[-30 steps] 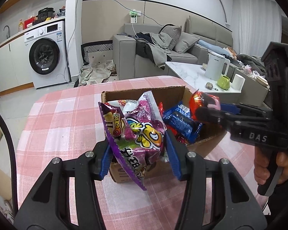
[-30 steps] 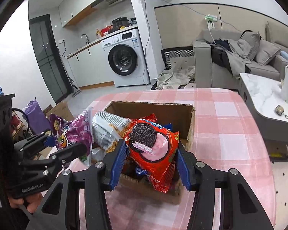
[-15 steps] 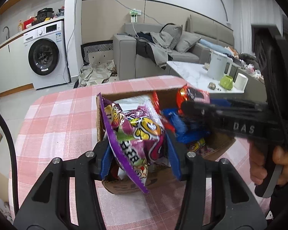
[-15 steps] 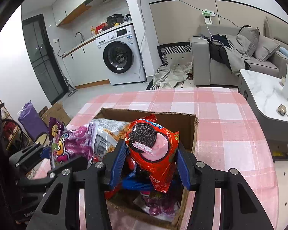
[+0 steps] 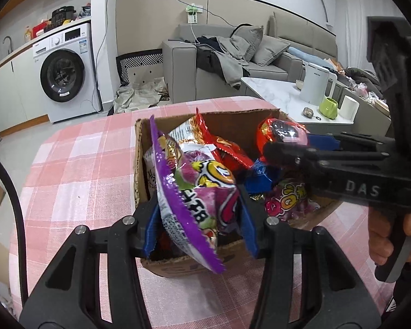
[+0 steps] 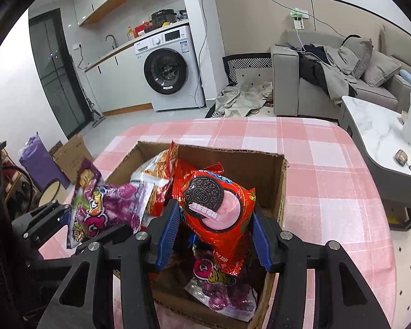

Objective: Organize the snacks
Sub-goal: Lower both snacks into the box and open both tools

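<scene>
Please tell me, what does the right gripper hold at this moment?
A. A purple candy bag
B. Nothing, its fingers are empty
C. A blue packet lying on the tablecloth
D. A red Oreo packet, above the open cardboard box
D: in the right wrist view the right gripper is closed on the red Oreo packet, over the cardboard box; the purple candy bag sits in the left gripper.

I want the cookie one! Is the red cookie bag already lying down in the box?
No, the right gripper holds the red cookie bag pinched between its blue pads above the cardboard box.
</scene>
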The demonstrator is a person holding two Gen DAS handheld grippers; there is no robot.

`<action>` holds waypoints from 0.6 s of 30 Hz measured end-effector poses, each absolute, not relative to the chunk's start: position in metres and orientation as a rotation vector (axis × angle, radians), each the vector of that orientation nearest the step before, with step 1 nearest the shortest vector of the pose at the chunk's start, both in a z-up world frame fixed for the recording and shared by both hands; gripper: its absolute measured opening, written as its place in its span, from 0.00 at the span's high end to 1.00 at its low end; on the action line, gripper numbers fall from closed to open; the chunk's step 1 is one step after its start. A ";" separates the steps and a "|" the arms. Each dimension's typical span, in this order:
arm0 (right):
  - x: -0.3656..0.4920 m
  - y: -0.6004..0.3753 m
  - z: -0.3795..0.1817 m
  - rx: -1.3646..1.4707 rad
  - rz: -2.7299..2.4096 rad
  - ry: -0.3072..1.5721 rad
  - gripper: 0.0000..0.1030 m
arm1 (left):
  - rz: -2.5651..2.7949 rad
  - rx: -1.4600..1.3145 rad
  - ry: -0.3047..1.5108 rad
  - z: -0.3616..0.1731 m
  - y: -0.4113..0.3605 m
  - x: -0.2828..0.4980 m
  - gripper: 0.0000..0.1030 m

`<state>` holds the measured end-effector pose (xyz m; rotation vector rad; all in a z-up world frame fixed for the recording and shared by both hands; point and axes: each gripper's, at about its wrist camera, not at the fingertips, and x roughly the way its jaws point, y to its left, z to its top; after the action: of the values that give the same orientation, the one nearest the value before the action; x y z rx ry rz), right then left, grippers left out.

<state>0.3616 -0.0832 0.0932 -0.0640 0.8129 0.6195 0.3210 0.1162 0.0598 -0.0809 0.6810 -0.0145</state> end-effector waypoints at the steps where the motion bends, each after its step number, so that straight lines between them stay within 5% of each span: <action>1: 0.361 -0.084 0.092 -0.060 0.629 0.819 0.51 | -0.015 -0.084 0.676 0.060 0.117 0.321 0.55; 8: 0.343 -0.088 0.096 -0.088 0.676 0.783 0.39 | -0.002 -0.082 0.663 0.063 0.117 0.317 0.50; 13: 0.327 -0.102 0.106 -0.060 0.697 0.734 0.25 | 0.004 -0.092 0.627 0.074 0.118 0.301 0.22; 18: 0.312 -0.119 0.117 -0.012 0.715 0.691 0.02 | 0.004 -0.116 0.594 0.083 0.126 0.279 0.15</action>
<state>0.3124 -0.1191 0.1167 -0.0118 0.6909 0.7153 0.2788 0.1258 0.0832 -0.1158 0.5937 0.0035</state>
